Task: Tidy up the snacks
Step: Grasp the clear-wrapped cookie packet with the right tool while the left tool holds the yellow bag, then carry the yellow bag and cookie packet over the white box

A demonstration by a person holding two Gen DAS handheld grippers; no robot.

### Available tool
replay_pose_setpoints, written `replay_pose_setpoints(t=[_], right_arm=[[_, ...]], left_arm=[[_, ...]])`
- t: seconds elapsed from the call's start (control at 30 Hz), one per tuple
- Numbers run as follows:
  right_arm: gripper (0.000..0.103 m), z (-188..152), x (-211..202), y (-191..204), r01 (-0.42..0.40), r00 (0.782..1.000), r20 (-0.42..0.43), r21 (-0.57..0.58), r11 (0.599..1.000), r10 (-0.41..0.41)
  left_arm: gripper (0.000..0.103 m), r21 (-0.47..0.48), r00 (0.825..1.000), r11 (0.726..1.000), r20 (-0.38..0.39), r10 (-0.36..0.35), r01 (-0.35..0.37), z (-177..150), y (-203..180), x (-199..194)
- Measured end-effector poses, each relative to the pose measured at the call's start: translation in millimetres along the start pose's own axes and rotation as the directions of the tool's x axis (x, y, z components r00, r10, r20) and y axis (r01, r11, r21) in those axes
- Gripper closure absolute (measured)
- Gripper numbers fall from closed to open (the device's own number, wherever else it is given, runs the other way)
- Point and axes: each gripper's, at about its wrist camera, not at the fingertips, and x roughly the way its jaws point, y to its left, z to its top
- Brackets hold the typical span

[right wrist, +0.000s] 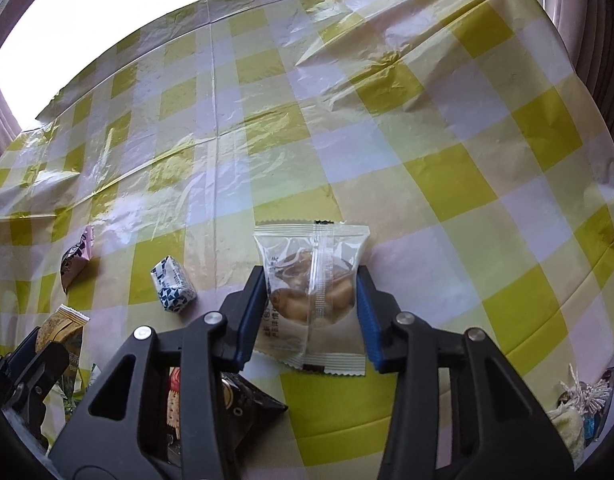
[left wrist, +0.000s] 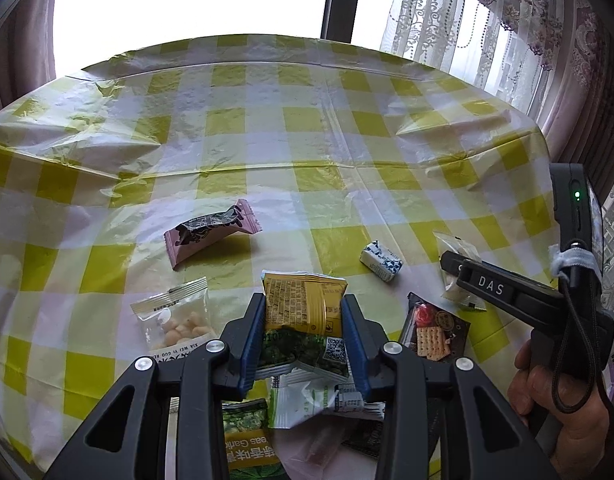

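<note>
My left gripper (left wrist: pixel 303 312) is shut on a yellow snack packet (left wrist: pixel 303 304), held above a pile of green and white packets (left wrist: pixel 307 364) near the table's front edge. My right gripper (right wrist: pixel 311 292) is shut on a clear packet with a brown pastry (right wrist: pixel 313 288), just over the checked tablecloth. The right gripper also shows in the left wrist view (left wrist: pixel 463 270), at the right, with the clear packet (left wrist: pixel 453 248) in it. The left gripper shows at the left edge of the right wrist view, with the yellow packet (right wrist: pixel 63 326).
On the yellow-and-white checked tablecloth (left wrist: pixel 307 152) lie a pink wrapped bar (left wrist: pixel 211 232), a blue-white candy (left wrist: pixel 381 260), a clear bag of pale nuts (left wrist: pixel 175 316), and a dark cracker packet (left wrist: pixel 433 328). A tasselled object (right wrist: pixel 583 400) sits at the right. Curtains hang behind.
</note>
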Motion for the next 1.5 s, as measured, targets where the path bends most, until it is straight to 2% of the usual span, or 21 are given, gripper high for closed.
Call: replay_pose_setpoints(t=[0.2, 0.5, 0.6, 0.9, 1.1, 1.33, 1.5], right_arm=[[0.056, 1.9, -14.5, -8.8, -0.019, 0.999, 0.026, 0.009, 1.0, 0.019], [0.056, 8.5, -47.1, -37.8, 0.035, 0.994, 0.102, 0.012, 0.999, -0.036], [0.056, 9.0, -59.1, -53.2, 0.05, 0.991, 0.121, 0.025, 0.998, -0.053], [0.056, 2.1, -90.1, -106.0, 0.024, 0.99, 0.133, 0.084, 0.996, -0.035], [0.056, -1.4, -105.5, -148.1, 0.026, 0.99, 0.131, 0.125, 0.992, -0.043], [0.056, -22.2, -121.4, -223.4, 0.116, 0.983, 0.115, 0.19, 0.975, -0.14], [0.056, -41.7, -133.5, -273.1, 0.184, 0.972, 0.099, 0.223, 0.957, -0.211]], left_arm=[[0.065, -0.004, 1.0, 1.0, 0.006, -0.015, 0.015, 2.2, -24.8, -4.3], [0.065, -0.008, 0.998, 0.998, -0.009, -0.068, 0.068, 4.5, -72.3, -5.6], [0.065, 0.003, 0.996, 0.996, -0.006, -0.084, 0.084, 4.0, -89.6, -8.5], [0.065, 0.031, 0.992, 0.991, -0.002, -0.127, 0.127, 4.4, -138.0, -17.9], [0.065, 0.079, 0.985, 0.981, -0.016, -0.174, 0.175, -0.9, -179.8, -21.5], [0.065, 0.138, 0.969, 0.959, -0.056, -0.241, 0.247, -9.0, -228.2, -21.7], [0.065, 0.19, 0.95, 0.932, -0.101, -0.296, 0.31, -18.2, -265.2, -21.1]])
